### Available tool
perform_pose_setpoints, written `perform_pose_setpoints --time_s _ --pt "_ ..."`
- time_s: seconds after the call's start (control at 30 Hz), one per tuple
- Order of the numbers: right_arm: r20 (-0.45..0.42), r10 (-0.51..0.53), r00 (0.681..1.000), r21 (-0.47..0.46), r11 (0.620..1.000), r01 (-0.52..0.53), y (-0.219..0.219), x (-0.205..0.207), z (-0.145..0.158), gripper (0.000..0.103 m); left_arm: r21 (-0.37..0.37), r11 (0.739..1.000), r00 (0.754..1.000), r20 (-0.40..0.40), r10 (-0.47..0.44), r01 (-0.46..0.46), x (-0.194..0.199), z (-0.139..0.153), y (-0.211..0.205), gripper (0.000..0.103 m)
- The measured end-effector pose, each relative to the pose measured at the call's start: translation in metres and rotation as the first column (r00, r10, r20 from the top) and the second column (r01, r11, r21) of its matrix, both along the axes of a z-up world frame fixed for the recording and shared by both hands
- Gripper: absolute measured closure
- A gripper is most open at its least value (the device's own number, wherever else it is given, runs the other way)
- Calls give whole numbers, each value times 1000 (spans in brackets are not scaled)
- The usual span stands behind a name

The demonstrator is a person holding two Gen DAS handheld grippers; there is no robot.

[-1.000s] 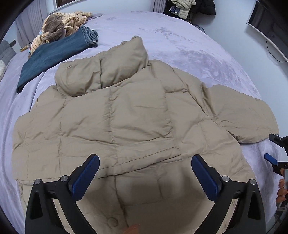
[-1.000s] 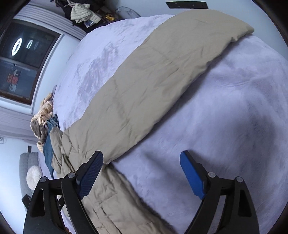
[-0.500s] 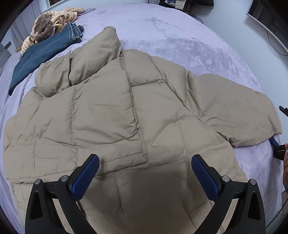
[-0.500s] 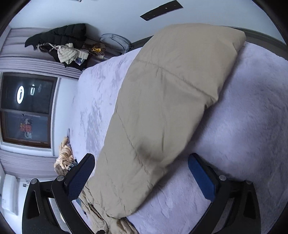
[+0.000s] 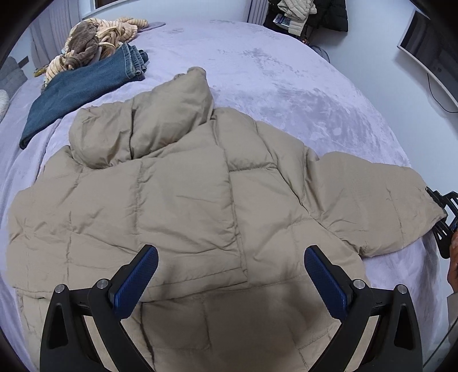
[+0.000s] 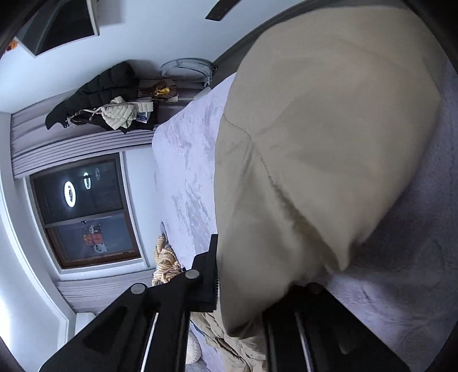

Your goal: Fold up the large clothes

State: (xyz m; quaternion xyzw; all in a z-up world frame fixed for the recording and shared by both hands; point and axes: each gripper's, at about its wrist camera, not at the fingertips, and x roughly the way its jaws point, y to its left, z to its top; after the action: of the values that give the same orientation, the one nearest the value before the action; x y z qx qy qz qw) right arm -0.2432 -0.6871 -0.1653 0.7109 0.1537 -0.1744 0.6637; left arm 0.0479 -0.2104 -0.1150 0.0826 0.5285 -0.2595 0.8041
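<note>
A tan puffer jacket (image 5: 183,200) lies spread on the lavender bed (image 5: 286,74), hood toward the far side, one sleeve (image 5: 372,200) stretched out to the right. My left gripper (image 5: 230,274) is open and empty, hovering over the jacket's lower part. My right gripper (image 6: 252,286) is shut on the sleeve's cuff end (image 6: 315,160); the sleeve fills most of the right wrist view and hides the right finger. The right gripper also shows at the right edge of the left wrist view (image 5: 443,220), at the sleeve's end.
Folded blue jeans (image 5: 86,85) and a striped tan garment (image 5: 94,43) lie at the far left of the bed. Clothes hang on a rack (image 5: 303,14) beyond the bed. A window (image 6: 83,211) and a wall screen (image 5: 429,54) are nearby.
My right gripper has moved in on the sleeve end and closed on it. My left gripper has drawn back slightly over the jacket and stays open.
</note>
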Motion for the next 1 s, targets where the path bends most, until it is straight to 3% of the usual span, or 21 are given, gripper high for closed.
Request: perform_pose_setpoints --time_s 0.17,0.3,0.4,0.53,0.63,0.77,0.87,1.0 --pt "-31 136 990 -190 972 -139 24 43 54 97 -12 999 999 23 43 -43 16 6 26 1" --pt "-94 296 951 -356 882 -310 69 101 101 96 -13 996 996 40 84 -84 29 8 52 1" --pt "-185 402 897 -485 756 -439 121 149 130 96 -9 994 992 58 110 -110 38 8 73 1" --pt "-347 495 797 -612 525 -592 217 201 147 96 -3 989 986 67 150 -150 49 5 109 1" --pt "-471 535 702 -638 342 -689 291 221 133 96 6 985 982 70 174 -174 57 0 132 1" --pt "-599 552 581 -596 177 -783 365 237 89 96 19 982 979 76 187 -189 64 -9 155 1" --pt "-659 553 510 -535 133 -835 394 241 47 96 15 980 978 59 198 -199 67 -18 169 1" --pt "-709 523 473 -472 147 -869 406 243 10 96 5 979 978 35 204 -204 72 -29 178 1"
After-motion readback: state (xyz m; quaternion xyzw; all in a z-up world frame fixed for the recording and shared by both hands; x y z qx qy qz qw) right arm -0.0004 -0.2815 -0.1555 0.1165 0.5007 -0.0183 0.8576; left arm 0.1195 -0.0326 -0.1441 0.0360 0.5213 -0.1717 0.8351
